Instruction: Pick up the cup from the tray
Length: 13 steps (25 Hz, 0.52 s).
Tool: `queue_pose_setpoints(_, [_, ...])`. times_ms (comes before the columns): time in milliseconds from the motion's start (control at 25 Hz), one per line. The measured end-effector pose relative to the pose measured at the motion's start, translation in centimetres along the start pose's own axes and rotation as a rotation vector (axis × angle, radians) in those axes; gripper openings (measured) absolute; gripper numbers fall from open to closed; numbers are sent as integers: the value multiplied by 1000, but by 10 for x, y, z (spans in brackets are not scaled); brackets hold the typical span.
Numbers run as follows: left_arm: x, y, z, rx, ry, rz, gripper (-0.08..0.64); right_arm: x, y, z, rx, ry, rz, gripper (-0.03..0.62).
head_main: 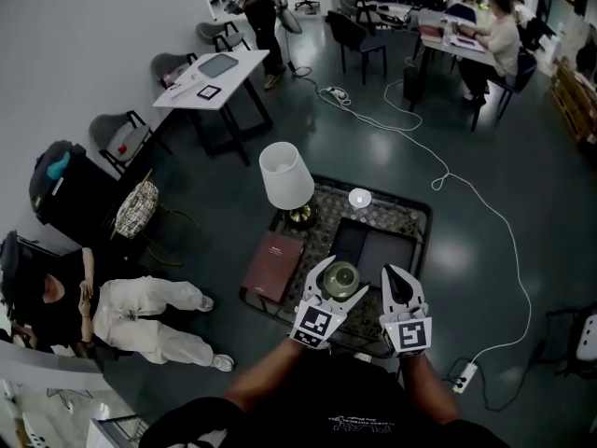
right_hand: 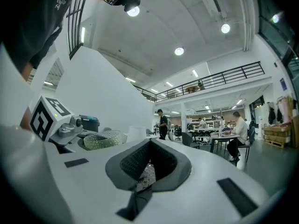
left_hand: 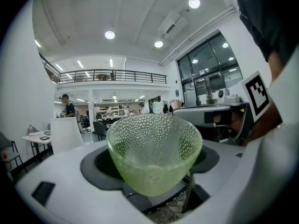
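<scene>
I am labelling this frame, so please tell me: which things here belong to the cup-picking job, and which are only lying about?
Job in hand:
cup
left gripper, fingers closed on the cup
tray

Lying about:
lamp
book
right gripper, holding nothing

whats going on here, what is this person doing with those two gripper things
A person stands over a low table holding a gripper in each hand. The left gripper has its jaws closed on a green dimpled glass cup, held over the dark tray with the patterned lining. Whether the cup is lifted clear of the tray is hard to tell. The right gripper sits beside it, shut and empty. A white lamp and a brown book are also on the table.
</scene>
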<state>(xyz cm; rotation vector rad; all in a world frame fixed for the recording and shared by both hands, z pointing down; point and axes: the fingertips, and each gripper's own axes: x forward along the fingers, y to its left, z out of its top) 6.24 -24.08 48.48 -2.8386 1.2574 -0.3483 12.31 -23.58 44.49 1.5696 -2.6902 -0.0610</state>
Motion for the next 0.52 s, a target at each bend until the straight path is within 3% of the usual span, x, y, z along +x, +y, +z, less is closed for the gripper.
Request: queue_pose_setpoints(520, [-6, 2, -2, -10, -5, -13, 396, 0, 9, 8, -16, 0, -14, -2])
